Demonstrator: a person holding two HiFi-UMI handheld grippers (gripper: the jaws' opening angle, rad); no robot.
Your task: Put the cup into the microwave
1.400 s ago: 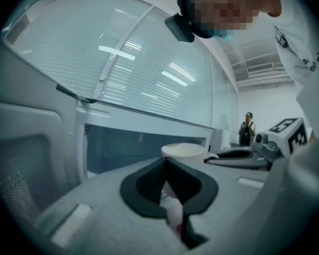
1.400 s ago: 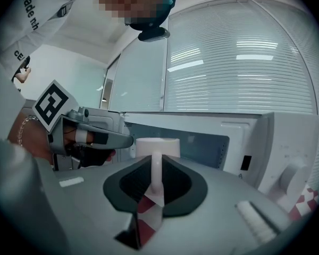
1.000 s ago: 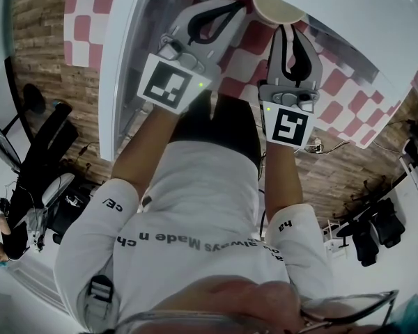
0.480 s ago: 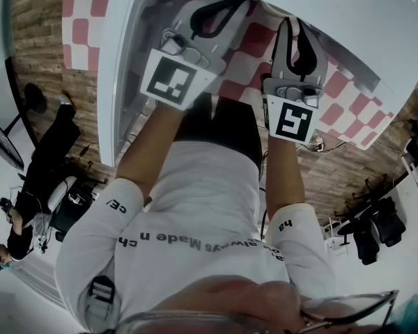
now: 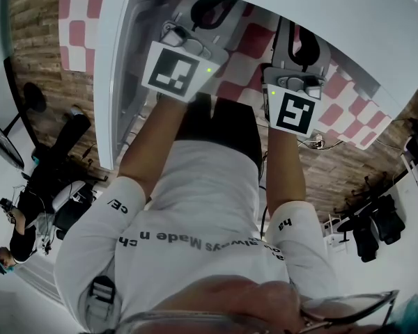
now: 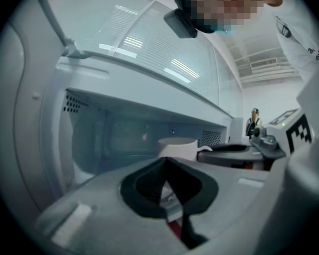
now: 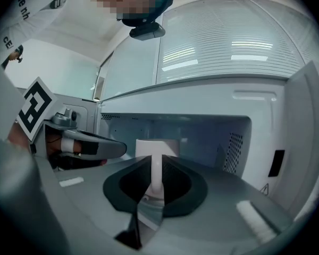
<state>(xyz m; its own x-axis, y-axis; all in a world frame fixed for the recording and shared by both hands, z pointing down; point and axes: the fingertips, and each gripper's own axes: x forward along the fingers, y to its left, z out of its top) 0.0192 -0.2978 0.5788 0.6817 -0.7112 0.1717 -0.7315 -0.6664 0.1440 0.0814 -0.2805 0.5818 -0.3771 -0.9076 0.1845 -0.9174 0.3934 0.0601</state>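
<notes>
A white cup (image 7: 157,147) hangs in front of the open microwave's cavity (image 7: 202,134), held by its handle (image 7: 156,175) between the jaws of my right gripper (image 7: 157,162), which is shut on it. From the left gripper view the cup (image 6: 177,145) shows just past the jaw tips, to the right. My left gripper (image 6: 168,162) is beside it at the cavity mouth, jaws together with nothing between them. In the head view both grippers, left (image 5: 203,14) and right (image 5: 297,46), reach under the microwave's white top (image 5: 348,19), which hides the cup and the jaw tips.
The microwave door (image 5: 113,75) stands open at the left. The microwave sits on a red-and-white checked cloth (image 5: 348,97). A person (image 5: 17,221) is on the wooden floor at far left; black chairs (image 5: 376,228) stand at right.
Both grippers have moved forward toward the microwave cavity. The cup, seen a second ago at the top of the head view, is now hidden under the microwave's top.
</notes>
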